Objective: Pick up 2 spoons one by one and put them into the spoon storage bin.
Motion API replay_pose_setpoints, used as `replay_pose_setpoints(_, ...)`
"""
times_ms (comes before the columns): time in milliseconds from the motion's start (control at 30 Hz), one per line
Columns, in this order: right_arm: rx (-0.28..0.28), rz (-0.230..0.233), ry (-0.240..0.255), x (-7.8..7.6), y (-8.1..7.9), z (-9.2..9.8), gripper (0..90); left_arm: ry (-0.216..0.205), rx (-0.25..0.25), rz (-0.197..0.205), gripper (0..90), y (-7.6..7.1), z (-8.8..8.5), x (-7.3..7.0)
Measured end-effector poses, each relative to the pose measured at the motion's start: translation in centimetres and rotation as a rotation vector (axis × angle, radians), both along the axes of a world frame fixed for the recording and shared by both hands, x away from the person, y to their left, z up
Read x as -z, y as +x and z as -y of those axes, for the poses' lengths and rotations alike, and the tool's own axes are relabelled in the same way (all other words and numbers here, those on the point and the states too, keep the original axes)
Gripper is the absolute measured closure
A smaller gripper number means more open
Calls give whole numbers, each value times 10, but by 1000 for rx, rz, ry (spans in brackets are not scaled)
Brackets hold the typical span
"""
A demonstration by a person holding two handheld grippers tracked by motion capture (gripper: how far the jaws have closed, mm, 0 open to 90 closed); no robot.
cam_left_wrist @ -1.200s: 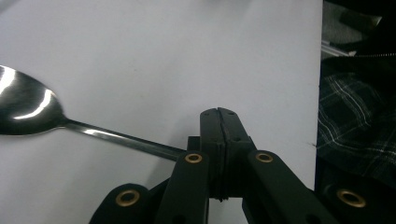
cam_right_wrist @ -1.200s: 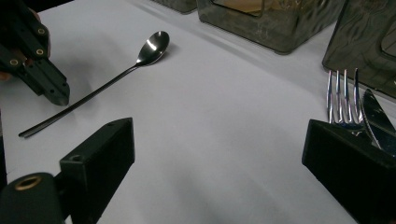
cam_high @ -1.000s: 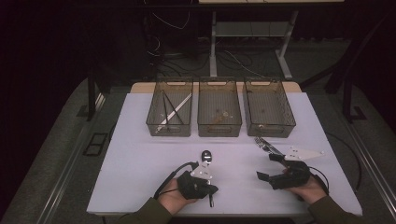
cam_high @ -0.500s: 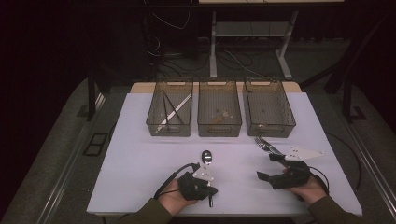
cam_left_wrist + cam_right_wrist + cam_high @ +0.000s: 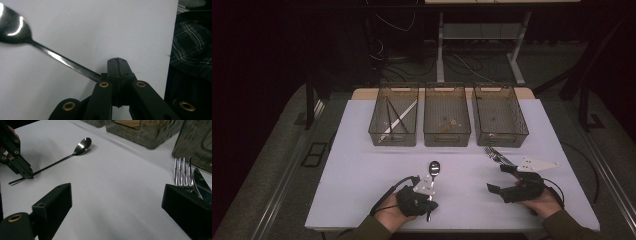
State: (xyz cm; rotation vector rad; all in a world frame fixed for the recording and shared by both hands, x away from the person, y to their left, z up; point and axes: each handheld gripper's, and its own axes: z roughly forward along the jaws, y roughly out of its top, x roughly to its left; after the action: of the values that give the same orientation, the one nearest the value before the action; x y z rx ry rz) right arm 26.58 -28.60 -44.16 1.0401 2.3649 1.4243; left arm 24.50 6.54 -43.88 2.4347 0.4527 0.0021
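High view: my left gripper [image 5: 428, 196] clamps the spoon [image 5: 433, 172] near the tabletop's front edge, handle toward me, bowl toward the bins (lengthwise); right gripper [image 5: 502, 178] open, empty, by the fork [image 5: 182, 170].

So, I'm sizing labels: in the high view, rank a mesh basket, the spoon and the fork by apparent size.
1. Middle mesh basket, clearly largest.
2. Spoon, partly under the left gripper.
3. Fork, partly hidden, so its rank against the spoon is unsure.

place: I read this as a lab | bench [image 5: 362, 165]: white, under blackout dark | behind bench: loose cables [image 5: 387, 65] on floor, metal table legs [image 5: 440, 55]
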Motion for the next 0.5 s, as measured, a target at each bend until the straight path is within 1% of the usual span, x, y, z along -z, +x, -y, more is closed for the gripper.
replay_pose_setpoints(33, 0, 0, 0, 0, 0, 0, 95, 12, 11, 9, 899, 1, -2, -1)
replay_pose_setpoints(133, -2, 3, -1, 0, 0, 0, 95, 11, -14, 14, 899, 0, -8, -1)
replay_pose_setpoints(167, -1, 2, -1, 0, 0, 0, 95, 17, -13, 17, 899, 0, -10, -1)
replay_pose_setpoints(233, -2, 3, -1, 0, 0, 0, 95, 10, -40, 12, 899, -1, -14, -2)
replay_pose_setpoints(267, -2, 3, 0, 0, 0, 0, 95, 15, -53, 18, 899, -1, -16, -3)
replay_pose_setpoints(300, -2, 3, 0, 0, 0, 0, 95, 27, -68, 33, 899, -1, -19, -4)
replay_pose_setpoints(333, -1, 3, 0, 0, 0, 0, 95, 46, -76, 45, 899, -1, -22, -3)
replay_pose_setpoints(367, 0, 2, 0, 0, 0, 0, 95, 33, -74, 35, 899, 2, -26, -2)
replay_pose_setpoints(467, -1, 2, 1, 0, 0, 0, 95, 44, -83, 49, 898, 0, -30, -3)
replay_pose_setpoints(500, -1, 2, 1, 0, 0, 0, 95, 41, -99, 35, 898, -2, -30, -3)
